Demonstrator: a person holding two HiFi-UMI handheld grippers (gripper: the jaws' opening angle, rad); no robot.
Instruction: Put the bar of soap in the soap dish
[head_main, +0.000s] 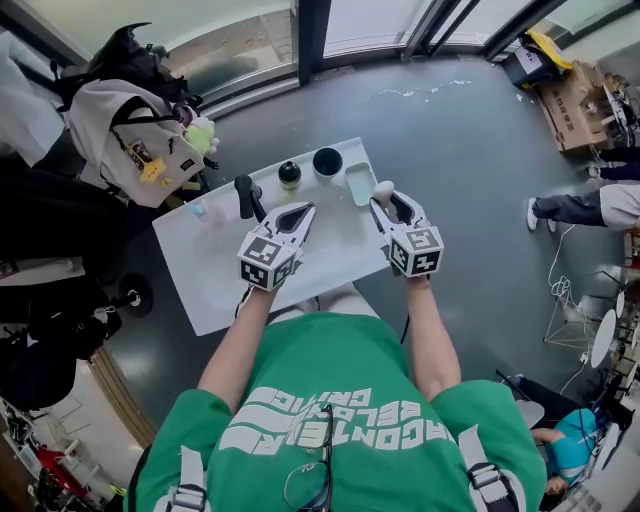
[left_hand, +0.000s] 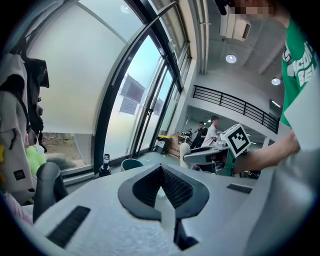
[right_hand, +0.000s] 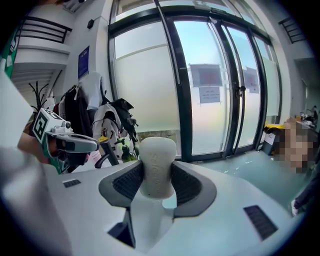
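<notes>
Pinching bar of soap (right_hand: 157, 167) in right gripper (head_main: 385, 203), hovering just beside soap dish (head_main: 360, 184) near table (head_main: 215, 275) far edge; holding left gripper (head_main: 301, 212) pressed together, empty; failing to read soap embossing

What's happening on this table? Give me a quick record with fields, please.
place: white table by tall windows
right gripper: shut on the bar of soap
left gripper: shut, nothing held
soap dish: on the table, looks empty, beside the held soap
also on table: dark cup, small bottle
</notes>
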